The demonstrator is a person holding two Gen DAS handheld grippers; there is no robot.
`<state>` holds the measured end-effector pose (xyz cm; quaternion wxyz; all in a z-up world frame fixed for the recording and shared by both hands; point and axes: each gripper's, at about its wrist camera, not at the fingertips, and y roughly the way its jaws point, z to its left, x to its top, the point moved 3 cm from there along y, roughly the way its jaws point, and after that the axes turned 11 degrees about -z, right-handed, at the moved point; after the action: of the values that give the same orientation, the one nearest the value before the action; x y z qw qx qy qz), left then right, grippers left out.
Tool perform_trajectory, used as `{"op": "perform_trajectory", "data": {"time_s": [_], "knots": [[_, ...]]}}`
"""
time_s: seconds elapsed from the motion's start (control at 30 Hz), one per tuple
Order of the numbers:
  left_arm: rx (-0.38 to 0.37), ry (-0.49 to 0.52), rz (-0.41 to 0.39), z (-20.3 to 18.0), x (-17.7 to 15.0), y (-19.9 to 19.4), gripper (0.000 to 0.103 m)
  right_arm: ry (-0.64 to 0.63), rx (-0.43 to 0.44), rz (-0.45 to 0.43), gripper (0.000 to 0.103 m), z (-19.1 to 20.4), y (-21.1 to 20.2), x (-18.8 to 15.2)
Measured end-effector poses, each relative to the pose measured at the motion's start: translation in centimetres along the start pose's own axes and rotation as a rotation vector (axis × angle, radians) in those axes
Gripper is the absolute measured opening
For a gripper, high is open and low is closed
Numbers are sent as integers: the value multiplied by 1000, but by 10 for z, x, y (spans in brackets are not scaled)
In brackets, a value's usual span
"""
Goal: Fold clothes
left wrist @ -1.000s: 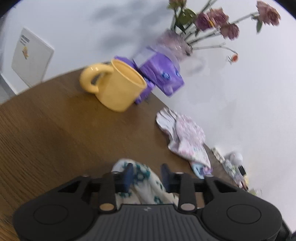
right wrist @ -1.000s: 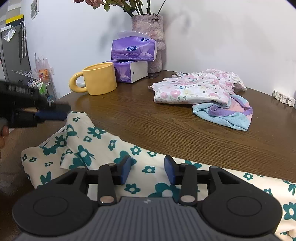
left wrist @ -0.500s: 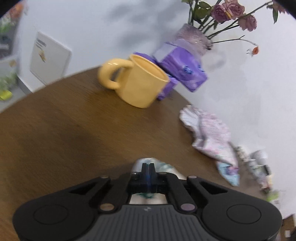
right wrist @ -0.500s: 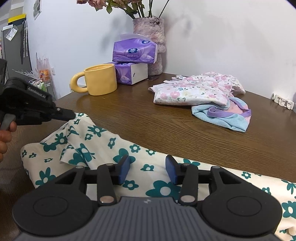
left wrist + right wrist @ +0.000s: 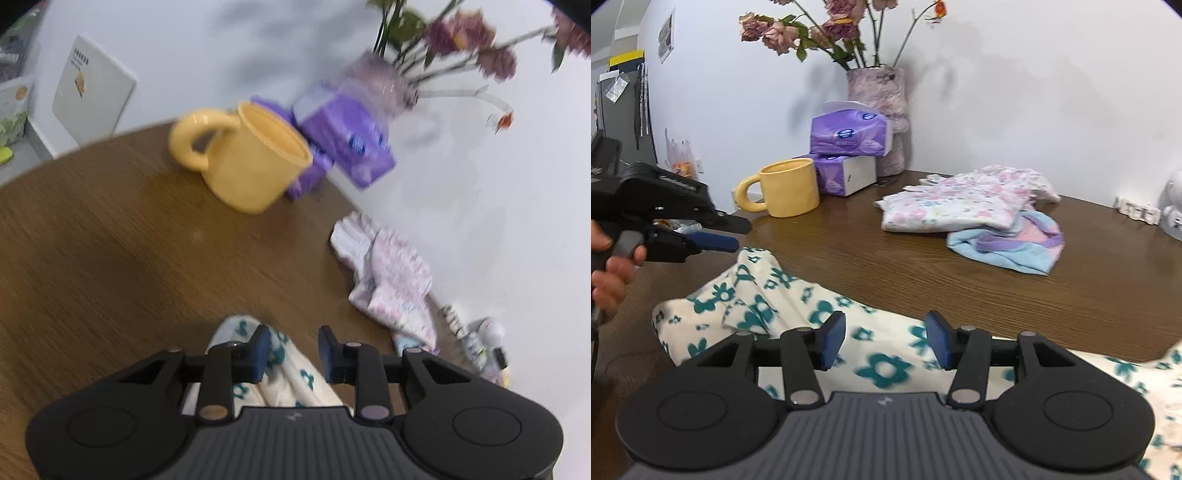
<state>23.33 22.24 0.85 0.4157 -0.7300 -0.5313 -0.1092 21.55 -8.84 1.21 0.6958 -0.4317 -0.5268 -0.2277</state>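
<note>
On brown wooden worktop [image 5: 923, 266], cream garment with teal flowers [image 5: 812, 314] lies released: left hand-held gripper [image 5: 293, 349], pinched shut half second ago, jaws now reopened, nothing gripped. Right hand-held gripper [image 5: 884, 341] widening, empty above cloth. Fold placed, likely regrasp next.

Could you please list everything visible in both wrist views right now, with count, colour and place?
Teal-flowered garment: one, cream with teal flowers, near table edge, under both claws.
Pink floral garment: one, white and pink, folded at the far side.
Blue garment: one, blue, purple and pink, partly under the floral one.
Mug: one, yellow, far left.
Tissue packs: two, purple, stacked behind the mug.
Vase: one, pinkish, with dried flowers, at the wall.
Table: one, brown wood.
Left claw: one, black with blue pads, open over the garment's end.
Right claw: one, same colours, open above the garment.
Hand: one, holding the left claw's handle.
</note>
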Motion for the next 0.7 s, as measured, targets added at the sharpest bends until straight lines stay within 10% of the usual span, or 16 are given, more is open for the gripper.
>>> {"op": "perform_trajectory", "data": {"time_s": [0.1, 0.2, 0.57, 0.7], "knots": [[80, 39, 5, -5, -8, 11, 1, 30, -15, 12, 49, -20, -7, -2], [86, 57, -40, -5, -16, 7, 1, 73, -31, 32, 49, -43, -9, -6], [60, 32, -128, 12, -31, -15, 2, 132, -75, 90, 49, -72, -5, -22], [19, 198, -175, -11, -28, -39, 22, 133, -69, 82, 50, -71, -6, -22]]}}
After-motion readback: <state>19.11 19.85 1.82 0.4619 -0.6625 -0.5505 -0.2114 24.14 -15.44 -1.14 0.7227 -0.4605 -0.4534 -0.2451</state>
